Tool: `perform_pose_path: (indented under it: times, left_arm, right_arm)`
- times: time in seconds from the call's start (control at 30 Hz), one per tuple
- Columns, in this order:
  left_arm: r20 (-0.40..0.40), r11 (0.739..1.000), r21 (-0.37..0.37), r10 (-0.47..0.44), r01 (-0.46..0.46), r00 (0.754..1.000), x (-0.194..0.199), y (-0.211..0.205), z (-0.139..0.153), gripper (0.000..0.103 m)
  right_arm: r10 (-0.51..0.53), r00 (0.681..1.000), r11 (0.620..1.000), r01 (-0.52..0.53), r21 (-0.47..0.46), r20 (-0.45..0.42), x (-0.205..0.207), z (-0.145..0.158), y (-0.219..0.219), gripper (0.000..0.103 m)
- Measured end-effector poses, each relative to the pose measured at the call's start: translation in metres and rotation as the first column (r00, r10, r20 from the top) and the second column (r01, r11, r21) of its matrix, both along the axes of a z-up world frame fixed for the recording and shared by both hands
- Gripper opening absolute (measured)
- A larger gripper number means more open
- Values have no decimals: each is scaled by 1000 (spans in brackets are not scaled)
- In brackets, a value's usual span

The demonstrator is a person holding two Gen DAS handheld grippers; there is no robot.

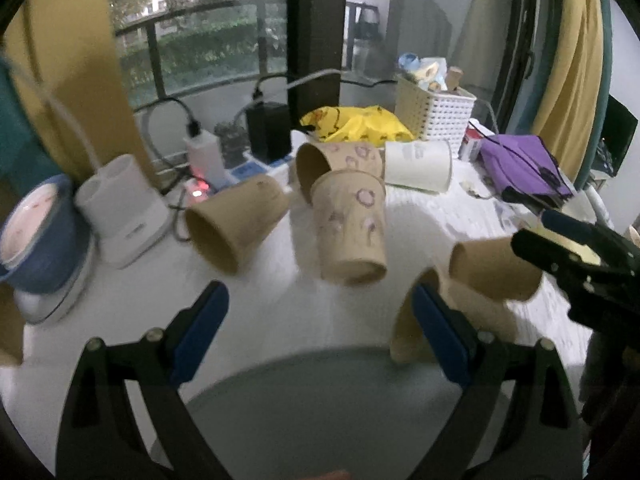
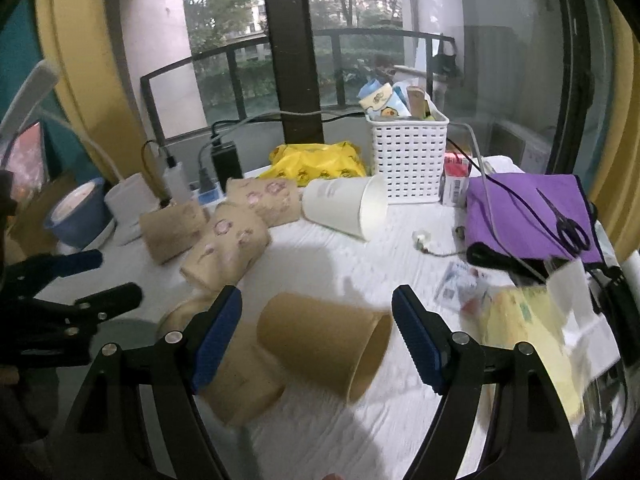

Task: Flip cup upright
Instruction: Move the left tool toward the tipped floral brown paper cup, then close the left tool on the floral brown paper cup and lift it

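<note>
The right gripper [image 2: 318, 330] hangs with its jaws released, spread on either side of a plain brown cup [image 2: 326, 350] that lies on its side on the white surface [image 2: 320, 256], mouth turned to the right. No jaw visibly touches it. Just left of it lies a second brown cup [image 2: 236, 384], also tipped over. The left gripper [image 1: 320, 320] has its jaws released too and holds nothing. Farther back lie a flower-printed cup [image 2: 226, 248], two more brown ones and a white cup [image 2: 346, 208], all on their sides. Behind them stand a white basket [image 2: 408, 160] and a yellow bag [image 2: 316, 160].
</note>
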State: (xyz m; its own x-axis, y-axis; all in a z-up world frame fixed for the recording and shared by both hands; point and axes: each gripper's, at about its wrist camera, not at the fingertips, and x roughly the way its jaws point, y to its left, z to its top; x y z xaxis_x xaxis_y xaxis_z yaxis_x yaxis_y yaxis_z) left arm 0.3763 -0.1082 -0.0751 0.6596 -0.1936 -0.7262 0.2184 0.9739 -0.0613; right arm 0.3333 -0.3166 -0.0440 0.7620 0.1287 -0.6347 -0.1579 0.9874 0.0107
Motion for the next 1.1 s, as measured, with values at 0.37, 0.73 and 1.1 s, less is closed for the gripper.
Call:
perform_pose_path:
  times: [0.37,0.73,1.1]
  left_arm:
    - [-78,1000,-8,-9,8,997,63,-20,-24,94]
    - [-197,996,-45,-81,74,977,88,-34,-57,68]
    - [-143,992,-87,-99,87,985,66,-28,-31,58]
  right_arm:
    - [-52,998,997,53,48,-28,45,-14,-17,80]
    - [-77,996,994,81,72,-50,54,-28,-26,80]
    - [-68,998,995,69,69,-18,42,-10,-18,80]
